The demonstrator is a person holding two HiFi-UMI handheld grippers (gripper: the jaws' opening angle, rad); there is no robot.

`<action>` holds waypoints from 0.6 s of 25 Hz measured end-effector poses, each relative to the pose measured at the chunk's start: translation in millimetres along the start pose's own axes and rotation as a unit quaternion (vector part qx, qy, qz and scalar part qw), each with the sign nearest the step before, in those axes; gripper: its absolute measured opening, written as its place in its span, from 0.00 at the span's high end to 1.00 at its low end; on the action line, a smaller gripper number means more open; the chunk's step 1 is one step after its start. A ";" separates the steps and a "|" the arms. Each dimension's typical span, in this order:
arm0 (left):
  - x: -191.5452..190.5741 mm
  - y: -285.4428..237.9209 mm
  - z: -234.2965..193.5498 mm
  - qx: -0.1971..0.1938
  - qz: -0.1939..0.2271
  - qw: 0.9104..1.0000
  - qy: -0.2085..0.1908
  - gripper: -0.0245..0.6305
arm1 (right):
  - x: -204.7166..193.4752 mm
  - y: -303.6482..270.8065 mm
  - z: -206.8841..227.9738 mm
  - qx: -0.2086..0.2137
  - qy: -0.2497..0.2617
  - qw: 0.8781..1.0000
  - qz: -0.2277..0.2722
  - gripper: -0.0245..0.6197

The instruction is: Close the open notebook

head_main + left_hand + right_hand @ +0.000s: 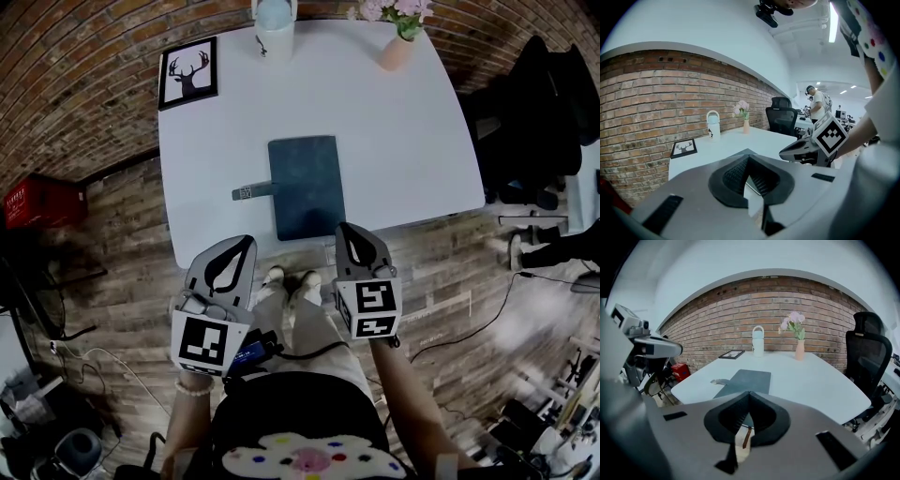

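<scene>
The notebook (306, 186) lies flat in the middle of the head view on the white table (403, 141), dark cover up, and I judge it already shut. A grey tab (253, 191) sticks out at its left edge. My left gripper (247, 241) and right gripper (343, 228) hang just below it in the frame, off the table's near edge, each with jaws pressed together on nothing. The risk: a closed tip snagging that tab could flip the cover open, or shove the book askew.
</scene>
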State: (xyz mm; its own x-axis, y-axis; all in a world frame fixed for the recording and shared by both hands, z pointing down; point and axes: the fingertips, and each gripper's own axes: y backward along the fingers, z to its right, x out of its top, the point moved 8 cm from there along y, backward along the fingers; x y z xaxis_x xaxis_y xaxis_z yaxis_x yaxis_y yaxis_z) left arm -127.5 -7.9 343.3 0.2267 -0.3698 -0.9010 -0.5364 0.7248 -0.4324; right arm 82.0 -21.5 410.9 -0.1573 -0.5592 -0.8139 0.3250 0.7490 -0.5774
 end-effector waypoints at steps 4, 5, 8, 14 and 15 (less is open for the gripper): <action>9.5 1.3 1.3 -0.009 0.015 1.000 -0.015 0.94 | 14.5 11.2 0.3 -0.004 0.005 1.000 0.025 0.91; 11.8 2.1 1.1 -0.012 0.019 0.999 -0.023 0.94 | 17.9 14.6 -0.1 -0.005 0.006 0.999 0.032 0.91; 22.2 4.0 0.7 -0.017 0.033 0.999 -0.039 0.94 | 30.9 25.6 -4.1 -0.001 0.001 0.999 0.048 0.91; 46.7 7.9 4.1 -0.026 0.065 0.996 -0.049 0.94 | 54.3 49.4 -7.6 -0.002 0.010 0.996 0.089 0.91; 50.6 9.4 4.5 -0.026 0.070 0.996 -0.049 0.94 | 60.3 53.0 -9.3 -0.002 0.010 0.995 0.101 0.91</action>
State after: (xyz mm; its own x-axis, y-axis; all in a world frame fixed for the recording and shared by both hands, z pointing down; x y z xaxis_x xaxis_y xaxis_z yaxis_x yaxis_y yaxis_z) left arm -117.4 -17.3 293.5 0.2239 -0.2063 -0.9525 -0.6099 0.7327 -0.3020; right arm 81.1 -12.3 330.6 -0.1066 -0.3898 -0.9147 0.3480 0.8471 -0.4016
